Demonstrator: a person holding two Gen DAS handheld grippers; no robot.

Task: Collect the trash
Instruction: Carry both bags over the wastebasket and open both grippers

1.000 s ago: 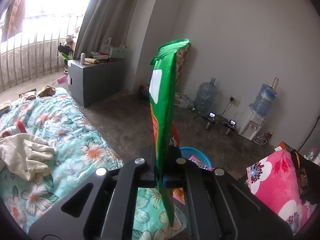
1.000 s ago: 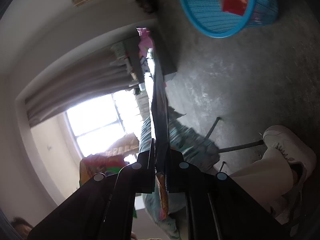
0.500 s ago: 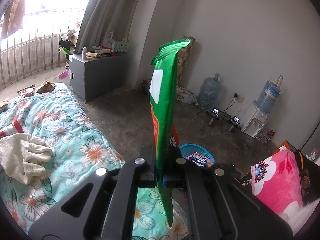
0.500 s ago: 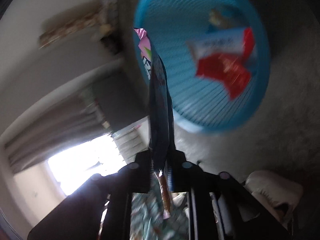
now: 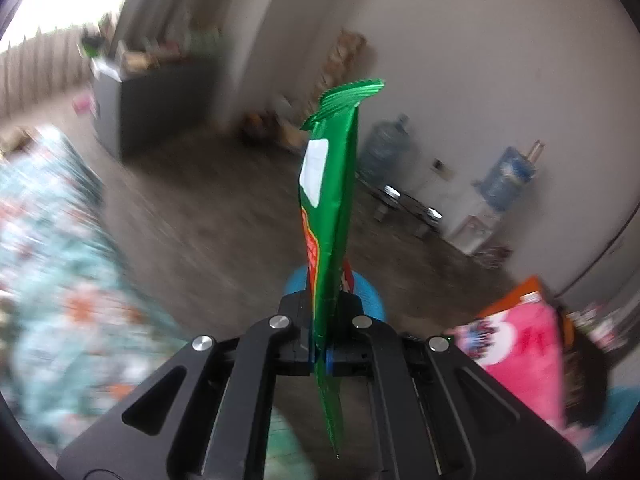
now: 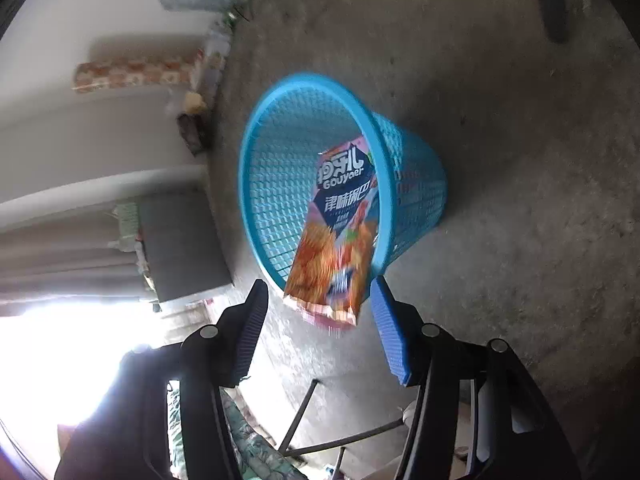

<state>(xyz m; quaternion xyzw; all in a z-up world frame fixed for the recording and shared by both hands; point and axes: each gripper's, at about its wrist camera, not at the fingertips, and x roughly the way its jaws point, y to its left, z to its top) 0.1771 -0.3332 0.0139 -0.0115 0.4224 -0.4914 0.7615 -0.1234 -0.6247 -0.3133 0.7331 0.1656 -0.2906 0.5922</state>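
My left gripper (image 5: 322, 300) is shut on a green snack wrapper (image 5: 330, 200) that stands upright between its pads. Behind it peeks the blue mesh basket (image 5: 370, 292), on the floor. In the right wrist view my right gripper (image 6: 318, 296) is opening, its blue pads (image 6: 390, 328) spread apart. An orange and pink snack packet (image 6: 340, 232) hangs loose in the air between and beyond the fingertips, touching neither pad, over the mouth of the blue basket (image 6: 272, 176), which stands on the grey concrete floor.
A floral bedspread (image 5: 52, 260) fills the left of the left wrist view, a pink cushion (image 5: 520, 360) the right. A grey cabinet (image 5: 160, 96), water bottles (image 5: 384, 148) and a dispenser (image 5: 480, 220) line the wall. Metal legs (image 6: 304, 412) show near my right gripper.
My right gripper swung toward the blue basket and opened, letting go of the packet, which now drops toward the basket. The left gripper moved closer to the basket, wrapper still held.
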